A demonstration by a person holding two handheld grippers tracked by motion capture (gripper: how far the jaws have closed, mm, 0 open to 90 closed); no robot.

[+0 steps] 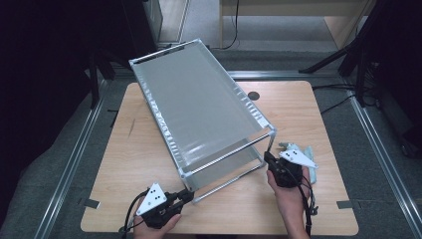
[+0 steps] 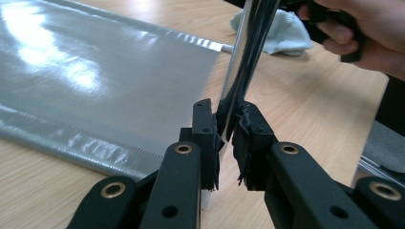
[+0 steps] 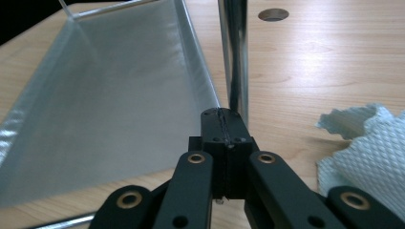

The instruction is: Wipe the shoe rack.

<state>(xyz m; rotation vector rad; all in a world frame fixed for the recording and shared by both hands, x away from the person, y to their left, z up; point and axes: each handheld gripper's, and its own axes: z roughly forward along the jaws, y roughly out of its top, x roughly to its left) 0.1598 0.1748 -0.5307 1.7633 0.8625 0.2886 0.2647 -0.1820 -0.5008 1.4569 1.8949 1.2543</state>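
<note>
A chrome wire rack [image 1: 199,104] with two grey mesh shelves stands slantwise on the wooden table [image 1: 308,109]. My left gripper [image 1: 188,195] is at the rack's near left corner. In the left gripper view it [image 2: 228,129] is shut on the shiny upright post [image 2: 248,52] just above the table, beside the lower shelf [image 2: 95,86]. My right gripper [image 1: 268,158] is at the near right corner. In the right gripper view its jaws [image 3: 223,125] are pressed together with nothing between them, just in front of the right post [image 3: 235,57].
A crumpled pale blue cloth [image 1: 304,152] lies on the table right of the right gripper, also in the right gripper view [image 3: 367,148]. A round cable hole [image 1: 254,95] sits behind the rack. Dark stands and floor rails surround the table.
</note>
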